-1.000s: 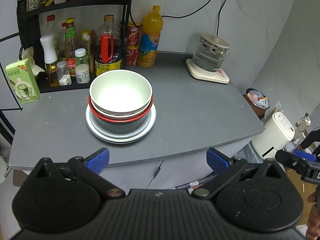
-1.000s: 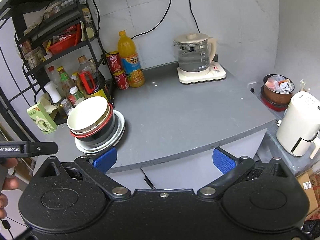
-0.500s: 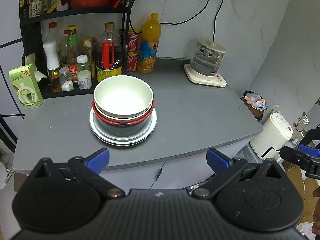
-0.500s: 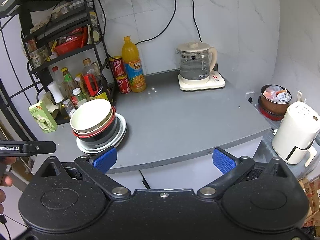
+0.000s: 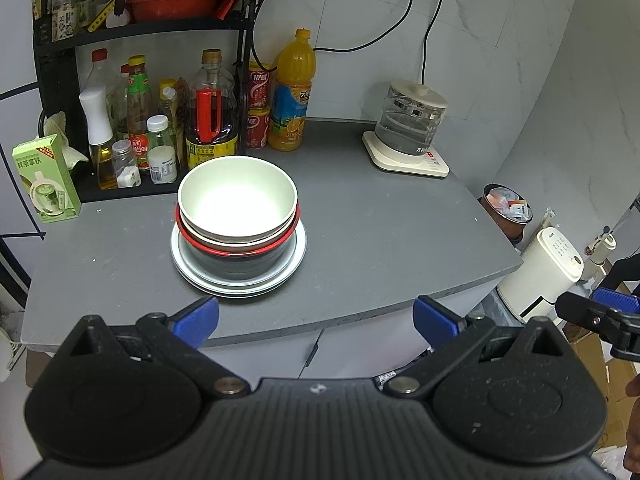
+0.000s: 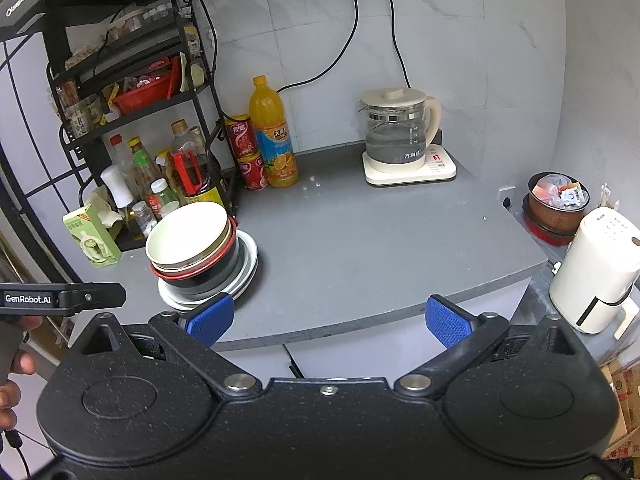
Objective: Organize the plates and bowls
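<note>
A stack of dishes stands on the grey counter [image 5: 380, 240]: a cream bowl [image 5: 238, 200] nested on top, a red-rimmed dark bowl [image 5: 240, 258] under it, and white plates [image 5: 240, 286] at the bottom. The right wrist view shows the same cream bowl [image 6: 186, 232], dark bowl [image 6: 208, 276] and plates [image 6: 248, 264] at the left of the counter [image 6: 380, 248]. My left gripper [image 5: 316, 318] is open and empty, held back from the counter's front edge. My right gripper [image 6: 328, 318] is open and empty too, off the front edge and right of the stack.
A black rack [image 5: 52, 40] with sauce bottles [image 5: 210, 108] stands behind the stack, a green carton [image 5: 46, 178] beside it. An orange juice bottle [image 5: 292, 92], red cans [image 5: 258, 120] and a glass kettle [image 5: 410, 124] line the back. A white appliance [image 6: 596, 268] stands off the right edge.
Both grippers have drawn back and risen a little from the counter, so more of the wall and sockets shows. The dish stack has not moved.
</note>
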Demonstrator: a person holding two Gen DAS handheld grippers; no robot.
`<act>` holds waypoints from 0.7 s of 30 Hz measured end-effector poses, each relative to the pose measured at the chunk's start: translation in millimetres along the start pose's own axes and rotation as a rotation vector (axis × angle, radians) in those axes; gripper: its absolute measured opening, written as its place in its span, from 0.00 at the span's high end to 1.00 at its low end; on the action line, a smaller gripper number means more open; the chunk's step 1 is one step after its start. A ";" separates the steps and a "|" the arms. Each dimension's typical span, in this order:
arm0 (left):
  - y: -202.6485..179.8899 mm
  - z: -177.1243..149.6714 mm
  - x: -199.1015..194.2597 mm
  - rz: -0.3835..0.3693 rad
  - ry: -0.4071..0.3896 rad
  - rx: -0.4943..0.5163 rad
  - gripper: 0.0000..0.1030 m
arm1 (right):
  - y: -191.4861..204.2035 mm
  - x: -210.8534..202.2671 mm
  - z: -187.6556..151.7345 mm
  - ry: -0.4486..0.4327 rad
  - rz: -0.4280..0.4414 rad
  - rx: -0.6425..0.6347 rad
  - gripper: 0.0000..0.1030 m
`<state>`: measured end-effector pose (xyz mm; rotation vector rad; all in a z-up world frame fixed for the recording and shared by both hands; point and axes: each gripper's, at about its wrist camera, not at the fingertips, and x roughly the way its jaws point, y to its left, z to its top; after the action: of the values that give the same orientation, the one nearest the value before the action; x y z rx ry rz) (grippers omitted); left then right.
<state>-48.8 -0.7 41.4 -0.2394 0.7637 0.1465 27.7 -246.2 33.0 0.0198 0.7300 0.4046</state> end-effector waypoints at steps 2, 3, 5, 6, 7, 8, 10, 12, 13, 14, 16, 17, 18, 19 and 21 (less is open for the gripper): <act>1.6 -0.3 0.6 0.001 -0.003 -0.001 0.01 | 1.5 0.5 -0.1 -0.003 -0.007 -0.012 0.00; 1.6 -0.1 0.8 0.002 -0.003 -0.004 0.01 | 2.1 0.9 -0.3 -0.003 -0.009 -0.017 0.00; 1.7 0.1 1.5 -0.001 -0.004 -0.006 0.01 | 2.3 1.8 -0.4 0.001 -0.011 -0.021 0.00; 1.3 0.3 2.0 0.000 -0.003 -0.003 0.01 | 2.1 2.1 -0.5 0.002 -0.013 -0.023 0.00; 1.0 0.1 2.2 0.001 -0.003 -0.001 0.01 | 1.8 2.4 -0.4 0.004 -0.013 -0.023 0.00; 0.9 -0.1 2.3 0.003 -0.003 -0.001 0.01 | 2.4 2.7 -0.6 0.006 -0.013 -0.021 0.00; 0.6 -0.4 2.2 0.002 -0.004 -0.006 0.01 | 2.6 2.4 -0.5 0.007 -0.011 -0.023 0.00; 0.7 -0.8 1.7 0.001 -0.003 -0.006 0.01 | 3.0 2.6 -0.3 0.007 -0.012 -0.027 0.00; 0.4 -0.6 2.0 0.000 -0.003 -0.003 0.01 | 3.2 2.6 -0.2 0.007 -0.013 -0.026 0.00; 0.1 -0.8 2.1 0.000 -0.002 -0.001 0.01 | 3.5 2.6 -0.3 0.007 -0.013 -0.027 0.00; -0.4 -1.1 2.1 0.001 -0.001 0.002 0.01 | 3.4 2.7 -0.3 0.008 -0.010 -0.023 0.00; -0.7 -1.0 2.1 0.001 -0.001 0.003 0.01 | 3.3 2.9 -0.7 0.008 -0.004 -0.018 0.00; -0.7 -1.3 1.8 0.000 -0.002 0.004 0.01 | 3.2 3.3 -1.3 0.008 -0.005 -0.017 0.00; -0.4 -1.2 2.2 0.000 -0.002 0.004 0.01 | 2.8 3.1 -1.5 0.007 -0.009 -0.018 0.00; 0.0 -1.5 2.2 0.002 -0.002 0.003 0.01 | 2.4 3.1 -1.6 0.004 -0.004 -0.015 0.00</act>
<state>-48.2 -1.0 38.8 -0.2359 0.7619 0.1475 27.9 -243.0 30.2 0.0037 0.7304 0.4062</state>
